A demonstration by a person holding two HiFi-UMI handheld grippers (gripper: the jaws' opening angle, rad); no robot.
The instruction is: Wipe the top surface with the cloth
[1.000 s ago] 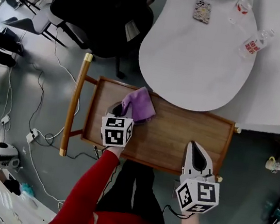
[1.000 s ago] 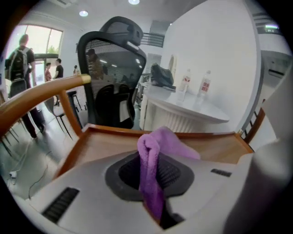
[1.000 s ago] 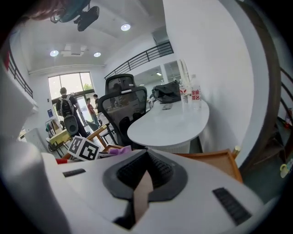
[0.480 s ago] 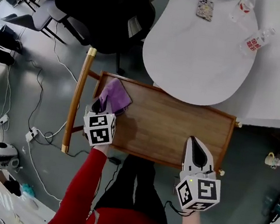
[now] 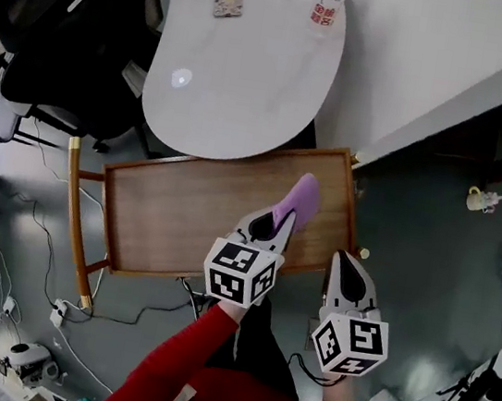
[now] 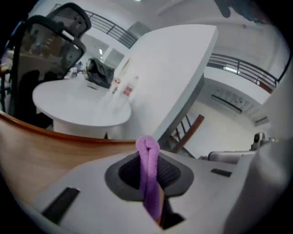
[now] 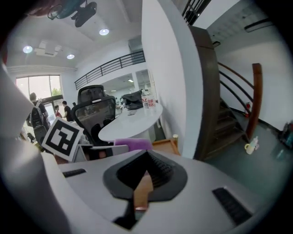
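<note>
the left gripper (image 5: 277, 225) pinches a soft purple cloth (image 5: 301, 197) in its jaws, on the right part of the brown wooden tray-top (image 5: 184, 208). the right gripper (image 5: 347, 258) – jaws together, empty – is beside its near right corner.

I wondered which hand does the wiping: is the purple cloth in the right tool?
No, the purple cloth is pinched between the jaws of the left tool.

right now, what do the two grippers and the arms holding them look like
Both are pale grey shells tapering to a point: the left gripper and the right gripper. Each carries a white cube printed with black square markers. The fingers are grey with dark ribbed inner pads. The person's sleeves are red.
</note>
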